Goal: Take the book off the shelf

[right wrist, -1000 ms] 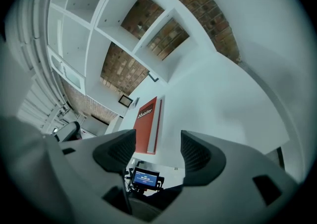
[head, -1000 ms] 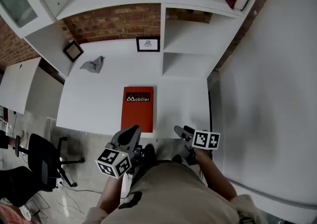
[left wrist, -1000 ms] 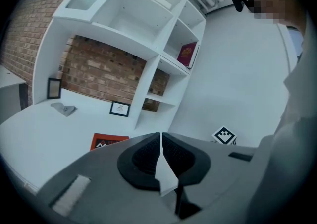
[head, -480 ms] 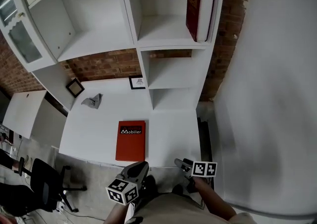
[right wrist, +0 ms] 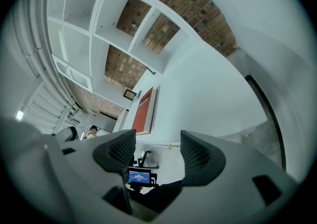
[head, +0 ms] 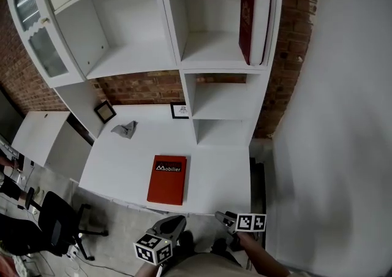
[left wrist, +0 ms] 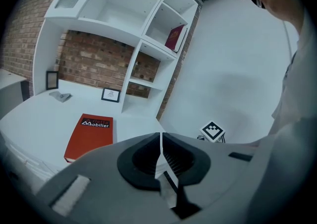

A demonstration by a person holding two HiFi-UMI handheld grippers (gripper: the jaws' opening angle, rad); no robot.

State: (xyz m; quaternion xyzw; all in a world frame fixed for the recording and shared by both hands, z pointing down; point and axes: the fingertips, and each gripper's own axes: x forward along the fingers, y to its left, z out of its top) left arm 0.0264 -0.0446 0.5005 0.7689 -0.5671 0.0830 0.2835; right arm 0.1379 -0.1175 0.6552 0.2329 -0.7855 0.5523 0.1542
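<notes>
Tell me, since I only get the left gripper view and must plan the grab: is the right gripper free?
Observer: Yes. The right gripper view shows the right gripper with its jaws apart and nothing between them.
Operator: How do both grippers sit relative to the desk?
Observer: In the head view the left gripper and the right gripper are both short of the near edge of the desk, over the floor.
</notes>
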